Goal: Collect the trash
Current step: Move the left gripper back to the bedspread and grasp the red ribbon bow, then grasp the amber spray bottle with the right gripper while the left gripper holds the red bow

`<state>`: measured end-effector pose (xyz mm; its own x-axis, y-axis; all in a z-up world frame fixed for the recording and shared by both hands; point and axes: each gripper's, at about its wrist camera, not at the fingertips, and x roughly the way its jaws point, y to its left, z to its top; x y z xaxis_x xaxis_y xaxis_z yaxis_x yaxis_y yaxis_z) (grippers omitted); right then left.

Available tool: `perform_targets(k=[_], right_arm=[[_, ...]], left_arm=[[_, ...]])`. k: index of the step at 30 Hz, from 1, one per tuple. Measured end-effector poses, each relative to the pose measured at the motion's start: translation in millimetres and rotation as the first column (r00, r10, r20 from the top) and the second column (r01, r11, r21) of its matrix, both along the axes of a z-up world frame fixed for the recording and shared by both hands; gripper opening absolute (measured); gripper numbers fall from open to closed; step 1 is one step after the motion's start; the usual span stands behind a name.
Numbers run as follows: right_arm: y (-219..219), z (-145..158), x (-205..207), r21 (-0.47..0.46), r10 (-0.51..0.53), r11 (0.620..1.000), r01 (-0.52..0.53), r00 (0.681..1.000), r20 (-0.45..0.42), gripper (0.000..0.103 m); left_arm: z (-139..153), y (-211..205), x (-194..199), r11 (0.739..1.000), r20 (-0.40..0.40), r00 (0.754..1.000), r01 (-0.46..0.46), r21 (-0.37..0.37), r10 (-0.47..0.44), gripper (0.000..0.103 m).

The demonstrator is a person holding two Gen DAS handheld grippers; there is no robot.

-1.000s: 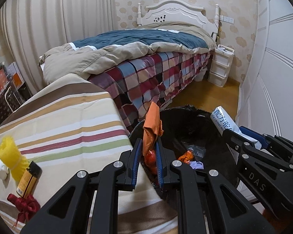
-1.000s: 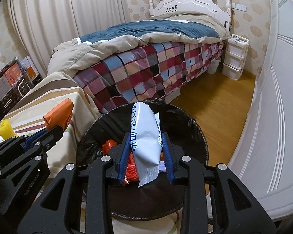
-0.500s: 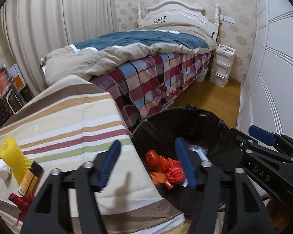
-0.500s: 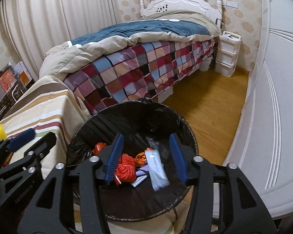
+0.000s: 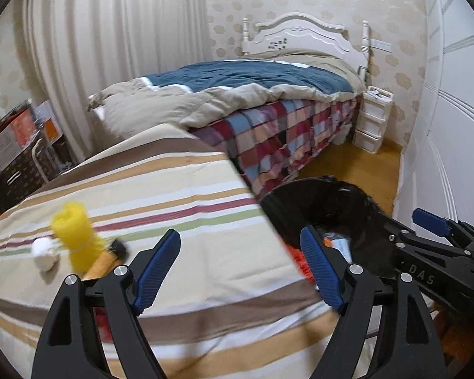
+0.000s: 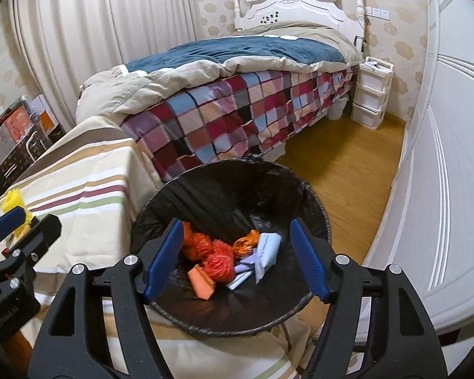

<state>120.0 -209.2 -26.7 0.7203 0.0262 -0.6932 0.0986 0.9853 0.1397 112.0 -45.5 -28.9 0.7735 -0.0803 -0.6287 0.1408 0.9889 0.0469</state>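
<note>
Two grippers are hanging over the corner where the desk (image 5: pixel 180 195), draped in a striped cloth, is meeting the black-lined bin (image 6: pixel 237 189). The left gripper (image 5: pixel 240 265) is hovering over the cloth with its jaws spread wide and nothing between them. The right gripper (image 6: pixel 235 255) is hanging above the bin's mouth, jaws likewise wide apart and empty.

Inside the bin, the trash is lying in a heap at the bottom: two red net balls (image 6: pixel 216 265), one small orange net ball (image 6: pixel 246 243), one flat orange piece (image 6: pixel 200 281), one pale blue packet (image 6: pixel 267 252) and a few lilac scraps (image 6: pixel 245 268). The packet is carrying some print, but it is too small to read.

On the desk, three more bits of trash are waiting at the left: one yellow net roll (image 5: pixel 75 240), one white wad (image 5: pixel 44 254) just beside it, and one orange stick with a black cap (image 5: pixel 106 260) lying against the roll. All three are blurring in the left view. Something red is peeking out under the left gripper's frame, mostly hidden.

The letters "DAS" are showing on the right gripper's body (image 5: pixel 422 273) in the left view; lettering on the left gripper's body in the right view is too cut off to read.

Behind, one bed (image 6: pixel 237 94) with a checked cover and one white three-drawer unit (image 6: pixel 371 94) are standing by the wall. Boxes (image 5: pixel 12 139) at the far left are bearing print I cannot make out.
</note>
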Motion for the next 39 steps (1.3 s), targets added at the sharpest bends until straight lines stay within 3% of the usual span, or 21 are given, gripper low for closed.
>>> perform_targets(k=[8,15,27,28,31,34,39], right_arm=[[40,0,-12,0.007,0.077,0.997,-0.076,0.997,-0.014,0.069],[76,-4,-20,0.009,0.149,0.989,-0.149,0.988,-0.031,0.070],[117,-8,-19,-0.014,0.220,0.975,-0.221,0.974,-0.055,0.070],[119,-8,-19,-0.016,0.224,0.974,-0.225,0.973,-0.056,0.070],[122,-8,-18,-0.019,0.233,0.972,-0.235,0.971,-0.060,0.070],[126,-8,-17,-0.020,0.241,0.970,-0.243,0.968,-0.062,0.070],[134,-8,-20,-0.024,0.258,0.965,-0.260,0.964,-0.063,0.070]], left_arm=[[-9,55,-23,0.992,-0.020,0.992,-0.125,0.020,0.125,0.078],[-27,100,-33,0.972,-0.068,0.969,-0.235,0.026,0.236,0.079],[-43,124,-15,0.967,-0.180,0.951,-0.255,-0.002,0.250,0.078],[-44,125,-15,0.969,-0.187,0.952,-0.248,-0.012,0.241,0.067],[-46,127,-17,0.973,-0.199,0.955,-0.229,-0.021,0.221,0.051],[-44,129,-23,0.977,-0.185,0.961,-0.212,-0.025,0.204,0.043],[-41,137,-37,0.978,-0.170,0.965,-0.207,-0.036,0.198,0.040]])
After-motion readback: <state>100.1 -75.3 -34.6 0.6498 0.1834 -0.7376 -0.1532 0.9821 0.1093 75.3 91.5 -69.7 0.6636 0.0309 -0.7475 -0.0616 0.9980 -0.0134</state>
